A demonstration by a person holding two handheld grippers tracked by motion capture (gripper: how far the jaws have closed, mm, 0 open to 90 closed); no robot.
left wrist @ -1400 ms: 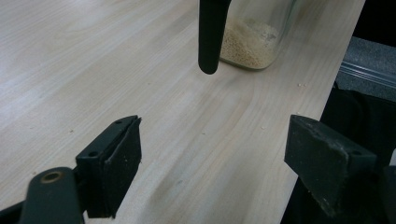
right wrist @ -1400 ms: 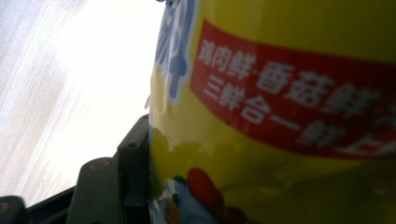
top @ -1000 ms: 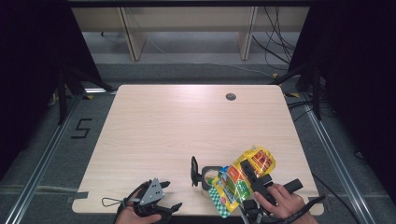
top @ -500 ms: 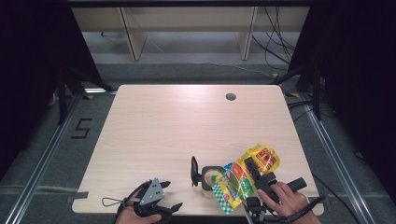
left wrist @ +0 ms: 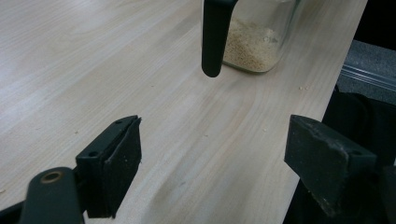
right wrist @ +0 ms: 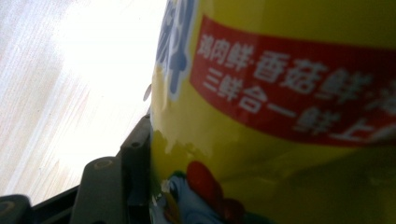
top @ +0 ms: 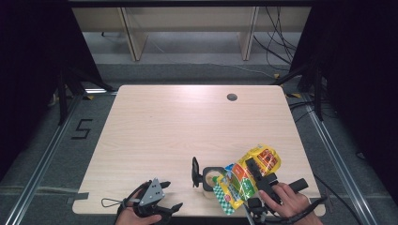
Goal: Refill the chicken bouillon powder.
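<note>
Pouring looked mid-run, judged from the frames. High view: right gripper (top: pixel 251 176) clamped the yellow seasoning bag (top: pixel 246 176) across its middle, bag tilted with its lower end over the mouth of the glass jar (top: pixel 212 178) near the front edge of the table (top: pixel 187 122); jar lid (top: pixel 195 172) stood flipped up on the jar's left. Left gripper (top: pixel 162 206) sat low at the front-left edge, well apart from the jar, holding nothing. Left gripper view: both black jaws spread wide over bare wood, nothing between them; jar ahead held a shallow layer of pale granules (left wrist: pixel 250 44), black lid (left wrist: pixel 215 35) hanging down in front of it, a few stray grains on the tabletop. Right gripper view: bag (right wrist: pixel 280 116) pressed right against the left jaw, red label band across it; the other jaw was hidden behind the bag, so the grip read as closed on the bag, jaws kept fairly wide by its bulk. Done: lid open, some granules in. Left, by judgement: finish the pour, set the bag down, shut the lid.
</note>
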